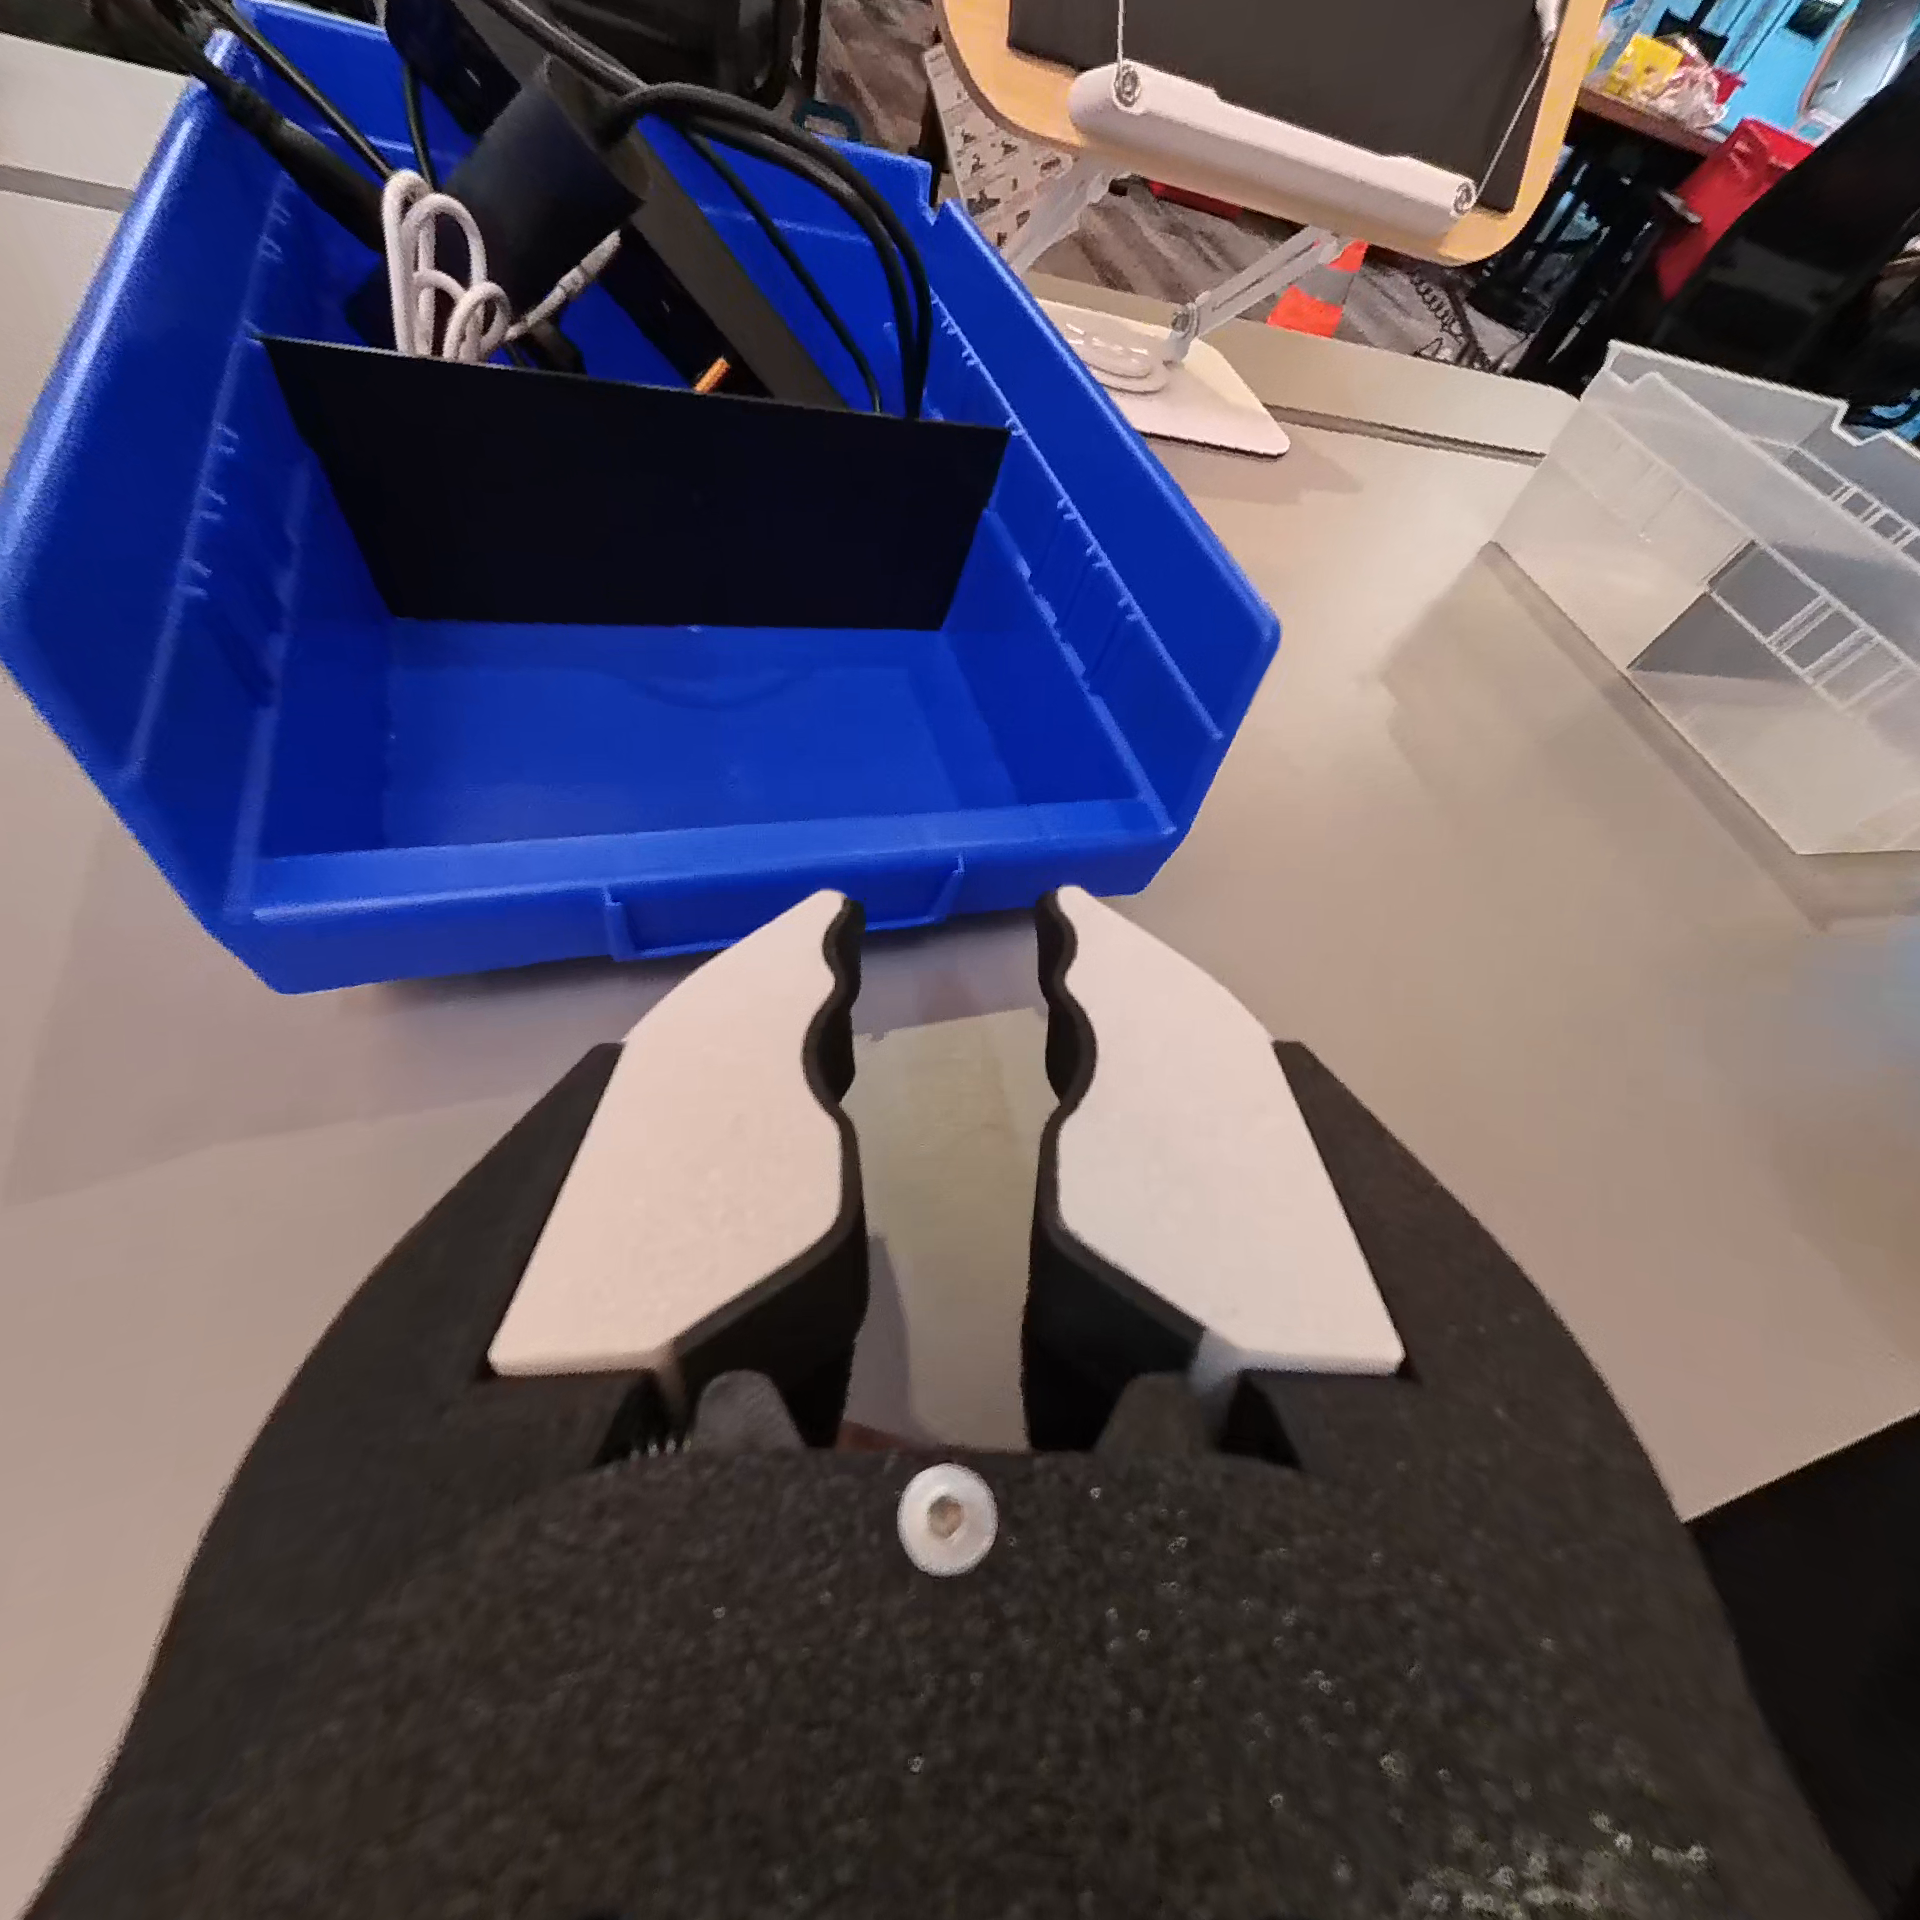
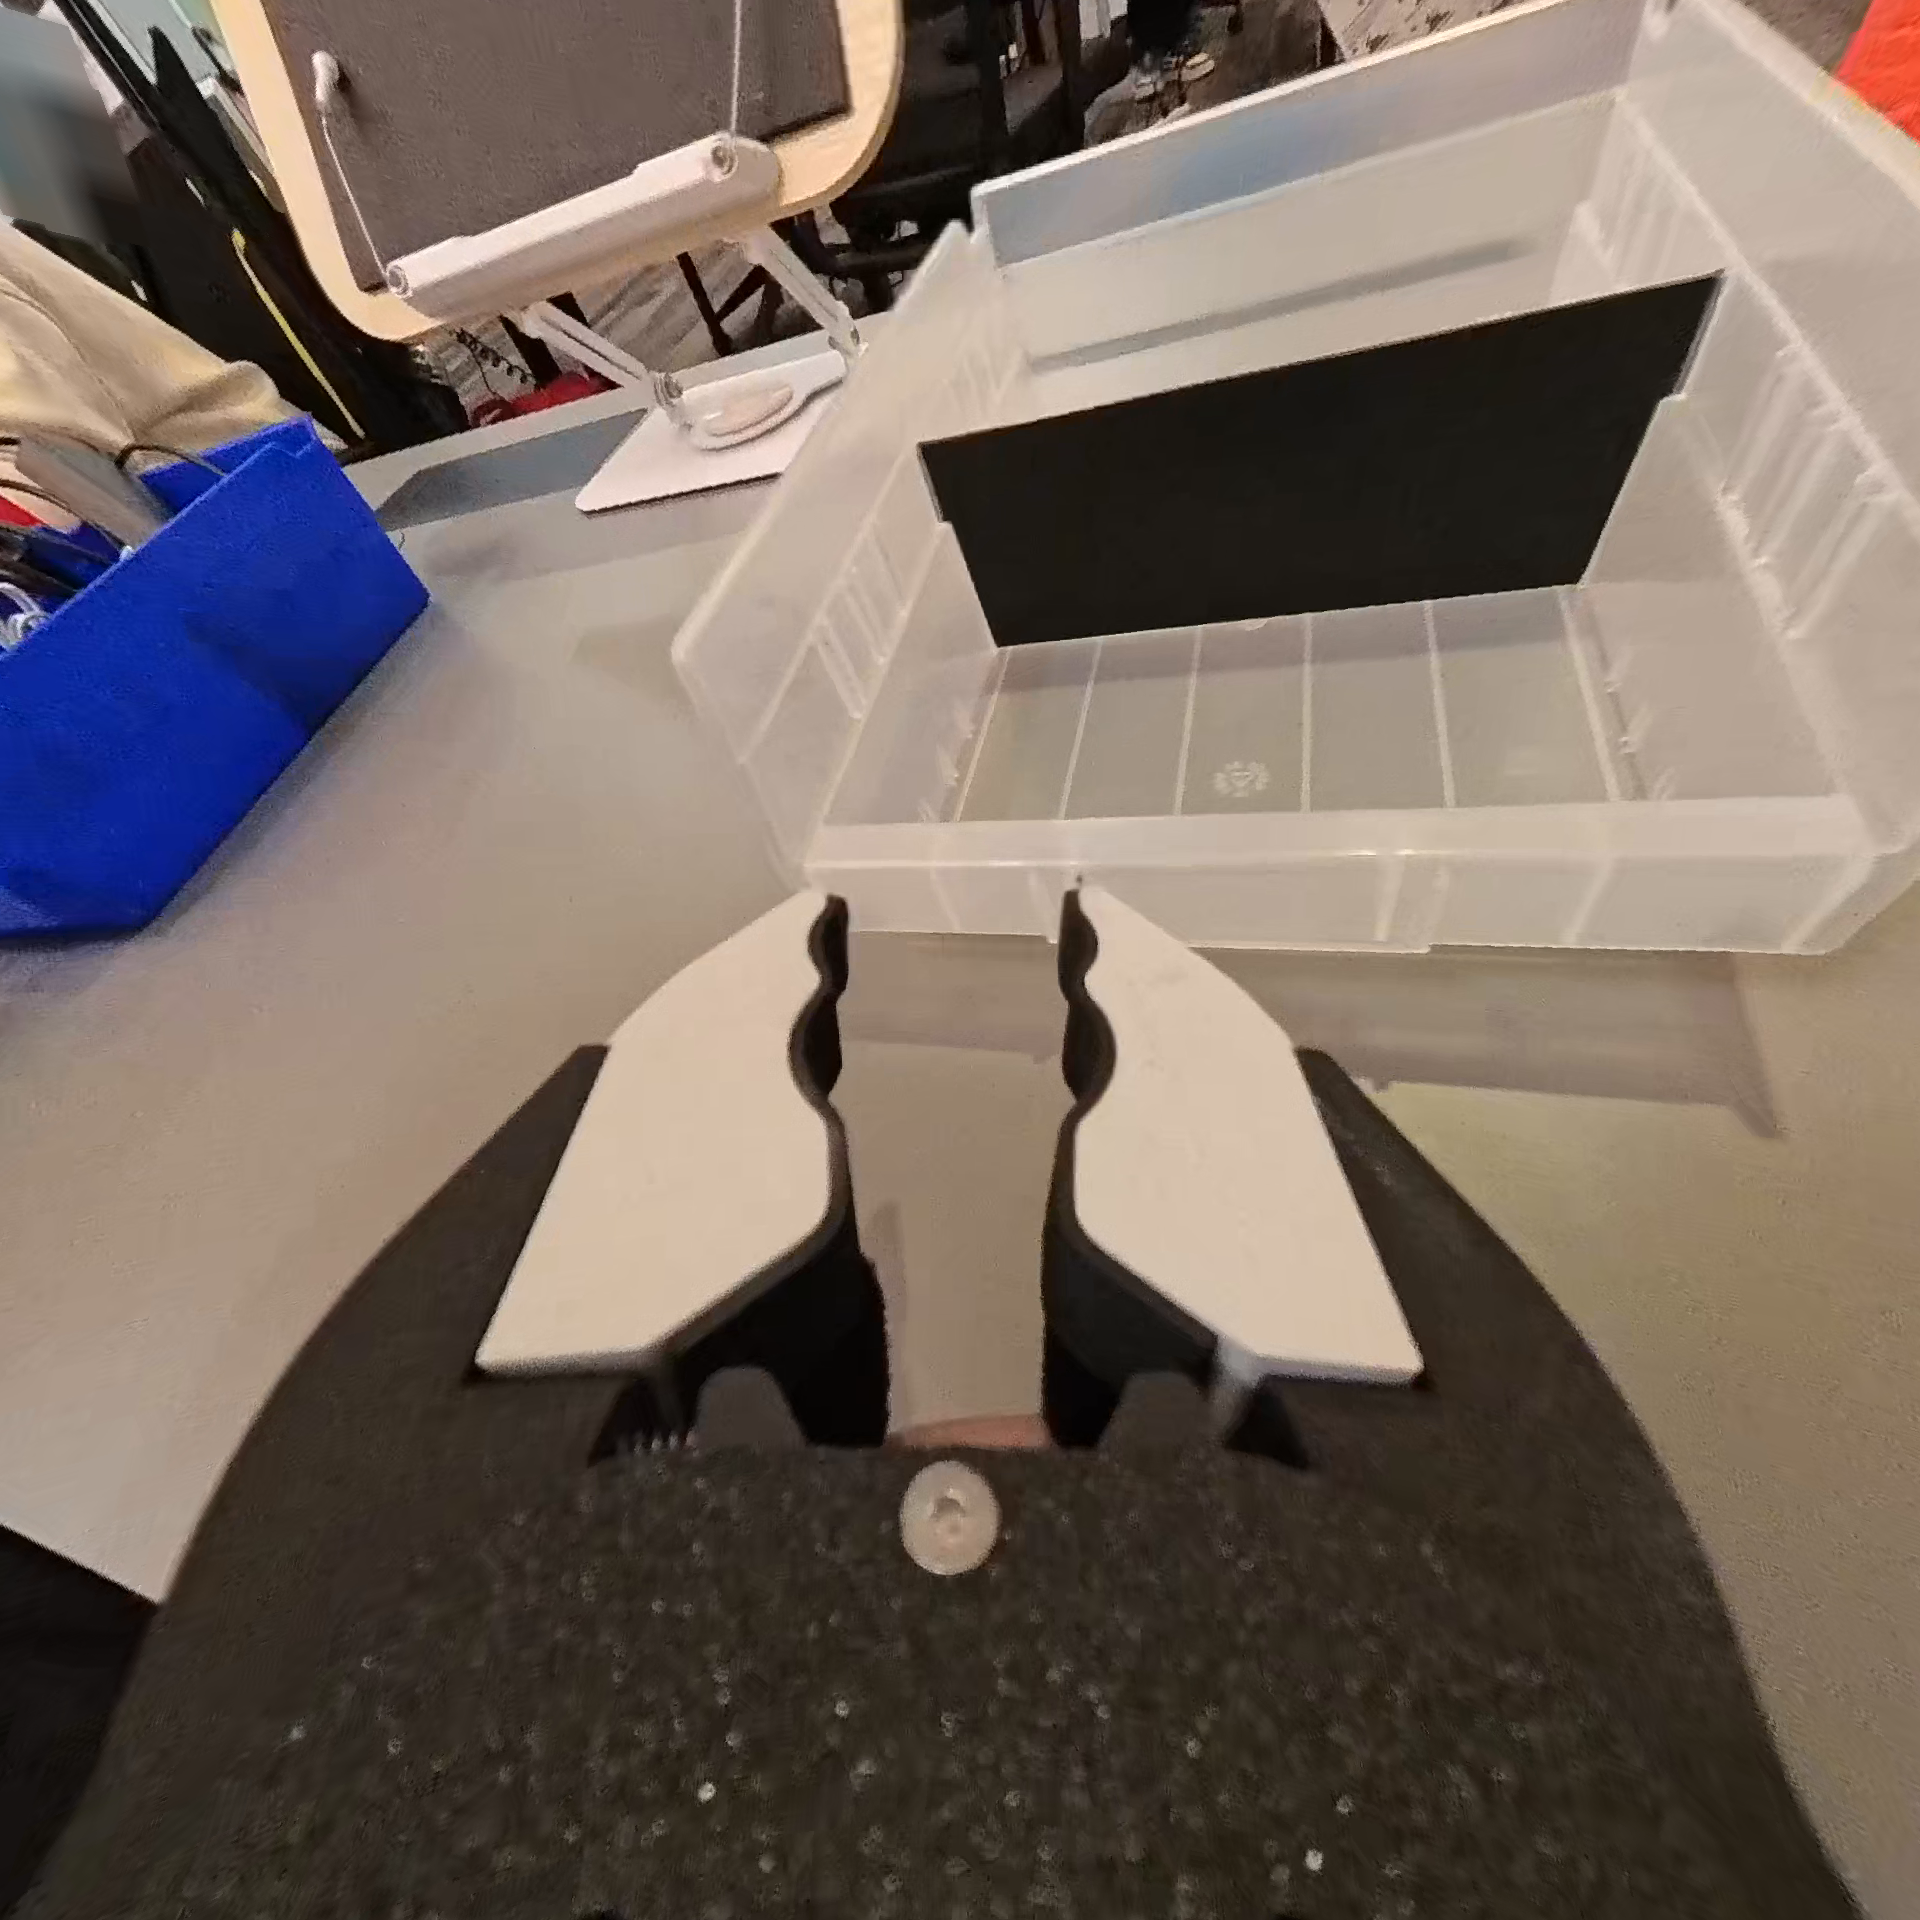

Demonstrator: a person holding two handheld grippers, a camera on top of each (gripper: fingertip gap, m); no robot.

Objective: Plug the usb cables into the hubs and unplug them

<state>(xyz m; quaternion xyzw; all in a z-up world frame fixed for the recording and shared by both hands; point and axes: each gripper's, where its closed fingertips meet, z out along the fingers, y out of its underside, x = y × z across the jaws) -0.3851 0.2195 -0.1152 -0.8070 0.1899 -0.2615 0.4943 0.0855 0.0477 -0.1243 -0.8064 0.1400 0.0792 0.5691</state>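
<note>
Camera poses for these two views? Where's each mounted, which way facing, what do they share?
Left wrist view: on the left gripper, looking along its open fingers at the blue bin with cables behind a black divider.
Right wrist view: on the right gripper, open, facing the clear bin.
Shared: both bins, the grey table and the white stand.

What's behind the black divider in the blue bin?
Behind the black divider in the blue bin sit black cables, a coiled white cable and long black hubs. The divider hides their lower parts and the bin floor there.
</note>
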